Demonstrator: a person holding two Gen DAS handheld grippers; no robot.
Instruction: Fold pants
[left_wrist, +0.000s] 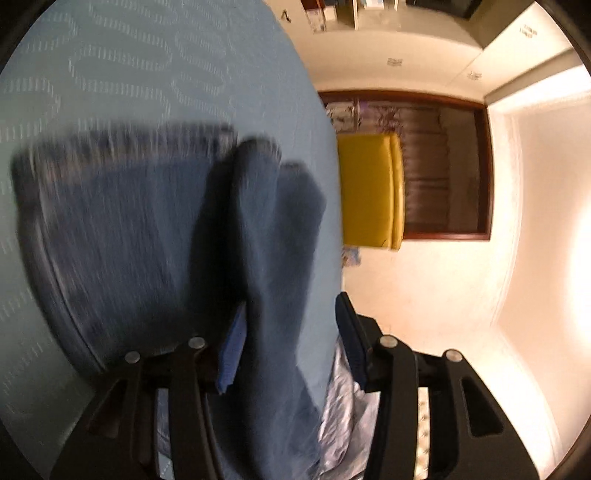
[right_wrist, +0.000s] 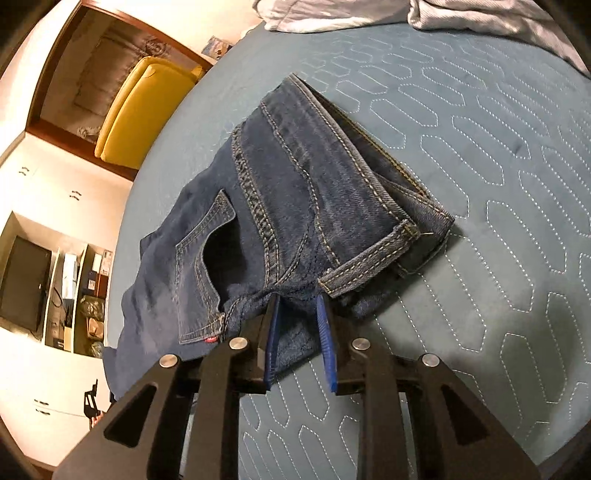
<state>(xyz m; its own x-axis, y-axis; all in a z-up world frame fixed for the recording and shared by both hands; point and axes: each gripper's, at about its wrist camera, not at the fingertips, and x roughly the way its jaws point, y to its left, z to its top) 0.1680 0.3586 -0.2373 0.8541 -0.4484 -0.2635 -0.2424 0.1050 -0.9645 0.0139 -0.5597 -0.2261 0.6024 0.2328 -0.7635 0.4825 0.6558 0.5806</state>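
Dark blue jeans lie folded in a compact bundle on the teal quilted bedspread, back pocket and waistband up. My right gripper is shut on bunched denim at the bundle's near edge, the cloth puckered between its blue pads. In the blurred left wrist view, the jeans fill the middle, over the bedspread. A fold of denim runs down between the fingers of my left gripper, whose jaws stand wide apart and open.
A yellow chair stands beyond the bed's edge, before a dark wood-framed recess. Grey bedding is heaped at the far end of the bed. Shelves and a dark screen line the wall. The yellow chair also shows in the left wrist view.
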